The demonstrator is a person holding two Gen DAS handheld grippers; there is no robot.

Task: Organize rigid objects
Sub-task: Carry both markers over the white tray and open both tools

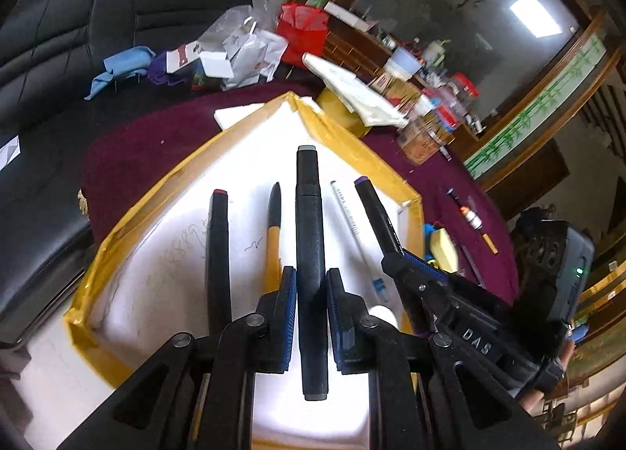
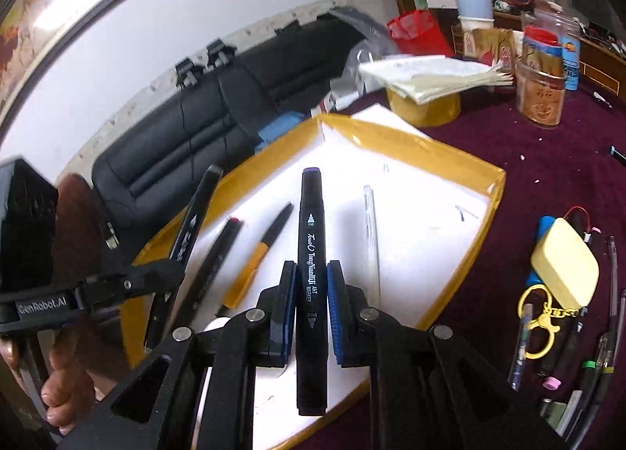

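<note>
I had two markers in the air over the white tray (image 1: pixel 324 129) with the yellow taped rim. My left gripper (image 1: pixel 312 317) squeezed a black marker with a grey tip (image 1: pixel 309 223), and my right gripper (image 2: pixel 311 309) squeezed a black marker with a purple tip (image 2: pixel 312 238). Both pairs of pads pressed tight on the marker bodies.

Inside the tray, three pens already lay side by side: a black marker with a red tip (image 1: pixel 217 246), a yellow pen with a black cap (image 1: pixel 273 231) and a thin white pen (image 1: pixel 350 219). They all pointed the same way.

I think I was on the carrying step, bringing these two markers in to join the row. Next, I would need to lower each one flat into a free spot in the tray, lined up with the others, and then let go.

More pens (image 2: pixel 579 336) and a yellow eraser (image 2: pixel 563 258) waited on the purple cloth (image 2: pixel 547 160) to the right of the tray.

My grippers hid the near part of the tray. I could not tell how high the markers were above it. The far clutter beyond the tray was blurry.
</note>
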